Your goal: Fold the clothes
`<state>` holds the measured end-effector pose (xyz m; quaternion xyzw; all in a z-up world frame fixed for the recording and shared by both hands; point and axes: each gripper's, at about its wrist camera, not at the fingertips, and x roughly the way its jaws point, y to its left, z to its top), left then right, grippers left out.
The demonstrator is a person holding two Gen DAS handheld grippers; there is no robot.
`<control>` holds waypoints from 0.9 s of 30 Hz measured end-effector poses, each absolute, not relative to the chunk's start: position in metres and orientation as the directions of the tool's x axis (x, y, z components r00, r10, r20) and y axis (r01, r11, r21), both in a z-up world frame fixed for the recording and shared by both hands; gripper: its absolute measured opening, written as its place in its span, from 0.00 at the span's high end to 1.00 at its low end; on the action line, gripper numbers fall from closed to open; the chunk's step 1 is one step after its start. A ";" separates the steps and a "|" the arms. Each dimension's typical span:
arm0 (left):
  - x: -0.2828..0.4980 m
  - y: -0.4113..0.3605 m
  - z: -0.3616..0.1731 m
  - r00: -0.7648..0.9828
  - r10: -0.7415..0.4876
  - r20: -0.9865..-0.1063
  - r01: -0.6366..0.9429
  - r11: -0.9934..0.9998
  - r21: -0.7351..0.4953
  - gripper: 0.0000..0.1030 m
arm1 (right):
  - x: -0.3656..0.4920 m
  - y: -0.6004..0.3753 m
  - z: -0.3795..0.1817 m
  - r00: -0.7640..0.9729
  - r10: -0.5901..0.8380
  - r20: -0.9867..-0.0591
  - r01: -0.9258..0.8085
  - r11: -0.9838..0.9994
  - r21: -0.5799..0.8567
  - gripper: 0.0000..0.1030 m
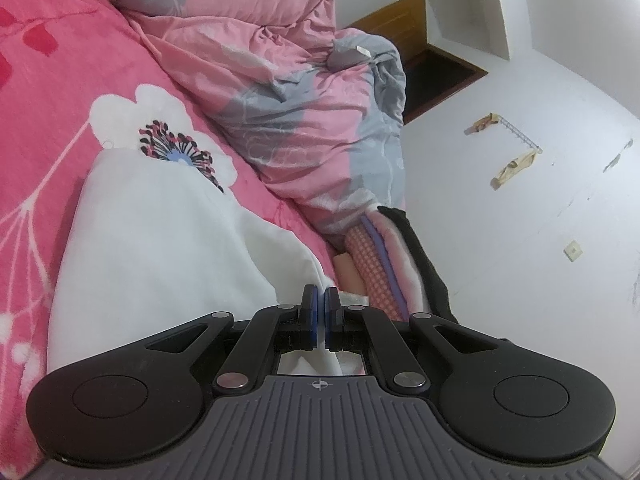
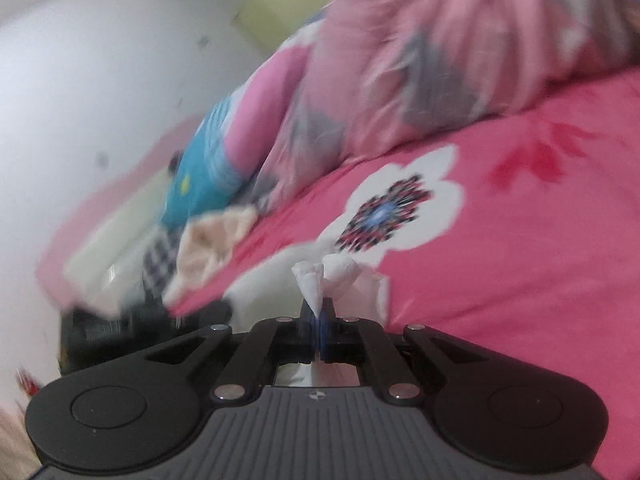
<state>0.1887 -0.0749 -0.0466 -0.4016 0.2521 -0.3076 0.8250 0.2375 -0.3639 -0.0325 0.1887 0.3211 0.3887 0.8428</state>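
A white garment (image 1: 160, 232) drapes over the pink flowered bedsheet (image 1: 48, 80) in the left wrist view, stretching from the printed flower down to my left gripper (image 1: 321, 300). That gripper is shut, with white cloth pinched between its blue pads and showing below them. In the blurred right wrist view my right gripper (image 2: 319, 310) is shut on a bunched tuft of the same white garment (image 2: 324, 276), which sticks up from the closed fingers above the bedsheet (image 2: 520, 260).
A crumpled pink and grey quilt (image 1: 288, 92) lies along the bed's far side against the white wall (image 1: 540, 200). A checked pink item with a black cloth (image 1: 420, 256) sits by the wall. A blue garment (image 2: 200, 172), beige cloth (image 2: 208, 244) and other clothes lie piled at the left.
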 end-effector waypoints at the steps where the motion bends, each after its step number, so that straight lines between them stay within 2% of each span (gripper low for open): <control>1: 0.188 -0.075 -0.046 0.685 -0.710 -0.165 0.309 0.488 -0.817 0.99 | 0.235 -0.355 -0.031 0.478 0.771 -0.421 -0.571 0.637 0.518 0.99; 10: 0.183 -0.077 -0.040 0.679 -0.721 -0.139 0.340 0.478 -0.810 0.99 | 0.211 -0.272 -0.024 0.412 0.641 -0.648 -0.829 0.558 0.025 0.98; 12: 0.185 -0.079 -0.041 0.674 -0.724 -0.147 0.341 0.480 -0.808 0.99 | 0.204 -0.260 -0.025 0.400 0.624 -0.671 -0.868 0.492 -0.060 0.98; 15: 0.191 -0.084 -0.045 0.663 -0.730 -0.167 0.337 0.490 -0.804 0.99 | 0.198 -0.251 -0.025 0.373 0.629 -0.682 -0.904 0.412 -0.115 0.97; 18: 0.198 -0.088 -0.050 0.648 -0.738 -0.189 0.329 0.495 -0.804 0.99 | 0.197 -0.263 -0.022 0.350 0.660 -0.665 -0.910 0.407 -0.075 0.95; 20: 0.203 -0.089 -0.055 0.637 -0.743 -0.203 0.313 0.490 -0.813 0.99 | 0.196 -0.275 -0.019 0.332 0.684 -0.649 -0.911 0.411 -0.032 0.91; 22: 0.204 -0.089 -0.056 0.633 -0.747 -0.201 0.315 0.486 -0.815 0.99 | 0.195 -0.290 -0.016 0.321 0.714 -0.622 -0.904 0.427 0.023 0.75; 24: 0.205 -0.088 -0.056 0.631 -0.750 -0.199 0.315 0.482 -0.817 0.99 | 0.194 -0.320 -0.015 0.345 0.760 -0.550 -0.861 0.489 0.136 0.69; 27: 0.204 -0.086 -0.057 0.631 -0.751 -0.197 0.309 0.475 -0.824 0.99 | 0.192 -0.365 -0.014 0.395 0.808 -0.437 -0.776 0.548 0.311 0.69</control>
